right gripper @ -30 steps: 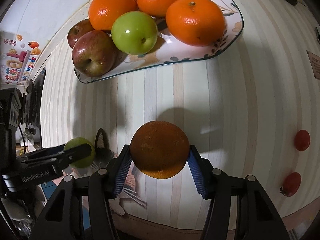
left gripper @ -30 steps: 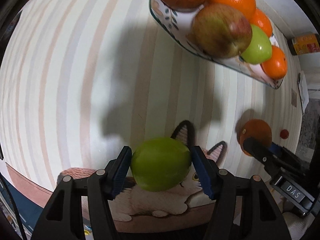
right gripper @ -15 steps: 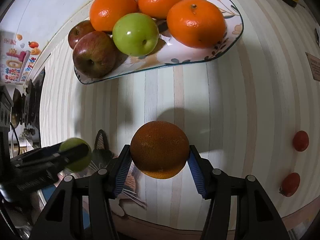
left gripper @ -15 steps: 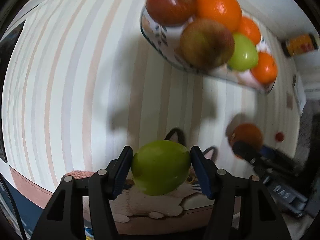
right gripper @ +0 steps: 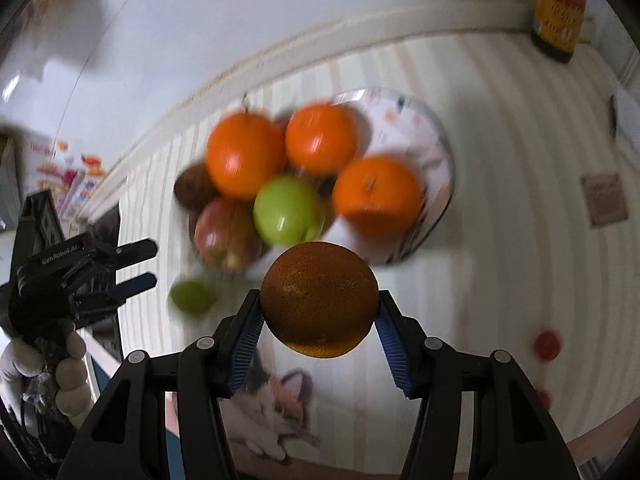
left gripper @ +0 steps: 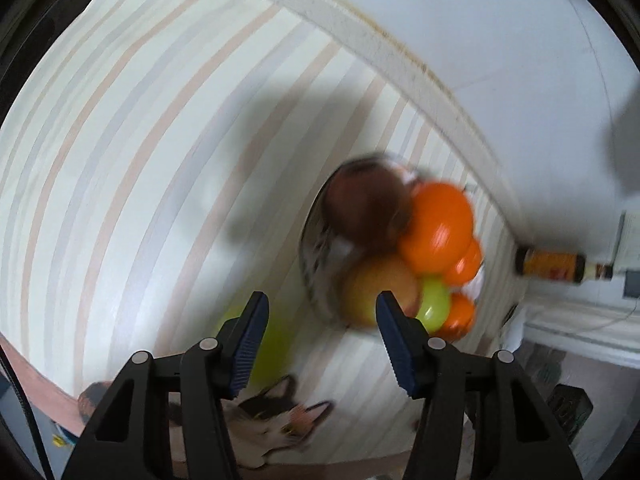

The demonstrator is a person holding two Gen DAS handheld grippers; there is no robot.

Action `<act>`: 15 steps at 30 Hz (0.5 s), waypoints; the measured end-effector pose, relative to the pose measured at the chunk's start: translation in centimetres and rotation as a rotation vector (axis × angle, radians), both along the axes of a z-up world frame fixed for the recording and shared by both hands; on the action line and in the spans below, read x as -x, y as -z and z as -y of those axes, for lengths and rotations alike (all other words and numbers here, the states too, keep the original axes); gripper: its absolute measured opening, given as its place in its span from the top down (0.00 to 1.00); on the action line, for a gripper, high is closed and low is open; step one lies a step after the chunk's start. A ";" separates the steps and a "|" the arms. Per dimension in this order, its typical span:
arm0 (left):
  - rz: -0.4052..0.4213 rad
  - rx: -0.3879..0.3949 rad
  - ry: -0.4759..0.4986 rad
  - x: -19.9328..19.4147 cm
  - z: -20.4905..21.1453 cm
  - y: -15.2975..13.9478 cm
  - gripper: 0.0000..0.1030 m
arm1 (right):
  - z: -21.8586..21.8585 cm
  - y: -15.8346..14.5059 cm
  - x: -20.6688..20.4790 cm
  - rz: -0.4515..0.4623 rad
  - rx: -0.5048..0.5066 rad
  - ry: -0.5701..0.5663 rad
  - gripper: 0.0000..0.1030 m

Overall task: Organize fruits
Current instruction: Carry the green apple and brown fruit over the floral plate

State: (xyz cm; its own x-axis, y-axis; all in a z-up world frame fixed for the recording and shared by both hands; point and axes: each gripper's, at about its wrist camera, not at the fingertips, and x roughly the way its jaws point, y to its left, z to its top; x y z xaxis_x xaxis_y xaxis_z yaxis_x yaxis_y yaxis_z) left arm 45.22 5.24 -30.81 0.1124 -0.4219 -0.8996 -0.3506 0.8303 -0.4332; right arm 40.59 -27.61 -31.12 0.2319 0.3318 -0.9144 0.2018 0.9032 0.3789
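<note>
Orange fruit: three on plate, one in right tongs.

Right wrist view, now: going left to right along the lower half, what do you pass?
Left claw → loose green apple → dark orange held in the right claw → small red fruit.

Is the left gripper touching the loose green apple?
Apart. The right wrist view shows table between the left gripper and the green apple.

Both wrist cameras look forward and down from above the striped table; they share the fruit plate
</note>
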 end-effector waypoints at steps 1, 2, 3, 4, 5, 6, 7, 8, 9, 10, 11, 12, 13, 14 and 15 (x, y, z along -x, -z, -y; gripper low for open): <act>0.016 -0.015 -0.003 -0.6 0.1 -0.2 0.49 | 0.5 -0.3 -0.6 0.003 0.014 0.009 0.43; 0.029 -0.032 0.005 -1.1 0.2 -0.2 0.49 | 1.1 -0.2 -1.3 0.004 0.029 0.019 0.43; 0.031 -0.039 0.015 -1.4 0.4 0.1 0.49 | 1.6 -0.2 -1.9 0.002 0.038 0.027 0.43; 0.036 -0.041 0.047 -1.5 0.6 0.0 0.49 | 2.0 -0.2 -2.3 -0.003 0.042 0.031 0.43; 0.033 -0.051 0.075 -1.1 0.5 -0.2 0.49 | 2.7 0.0 -2.7 -0.006 0.046 0.037 0.43; 0.025 -0.077 0.121 -0.4 1.0 -0.4 0.47 | 2.9 0.0 -2.8 -0.009 0.050 0.042 0.43; 0.039 -0.104 0.174 0.6 0.7 -1.0 0.47 | 3.2 -0.1 -2.7 -0.010 0.050 0.041 0.43; 0.072 -0.148 0.208 2.2 -0.1 -2.0 0.47 | 3.4 -0.4 -2.5 -0.004 0.046 0.035 0.43; 0.091 -0.203 0.206 3.5 -1.0 -2.7 0.45 | 3.3 -0.7 -2.0 0.001 0.050 0.022 0.43; 0.092 -0.286 0.186 5.5 -2.3 -3.3 0.42 | 3.3 -0.7 -1.6 0.002 0.051 0.015 0.43; 0.074 -0.313 0.179 7.1 -3.3 -3.2 0.42 | 3.0 -0.6 -1.1 -0.006 0.040 0.006 0.43; 0.027 -0.314 0.190 9.0 -4.4 -2.6 0.42 | 2.8 -0.4 -0.8 -0.014 0.022 0.000 0.43; -0.019 -0.327 0.191 10.2 -5.1 -1.9 0.42 | 2.5 -0.2 -0.2 -0.018 0.014 -0.007 0.43; -0.064 -0.339 0.180 11.9 -6.1 -0.8 0.42 | 1.9 0.2 0.2 -0.032 0.003 -0.017 0.43; -0.114 -0.351 0.194 13.3 -6.7 0.4 0.42 | 1.4 0.7 0.5 -0.042 -0.007 -0.023 0.43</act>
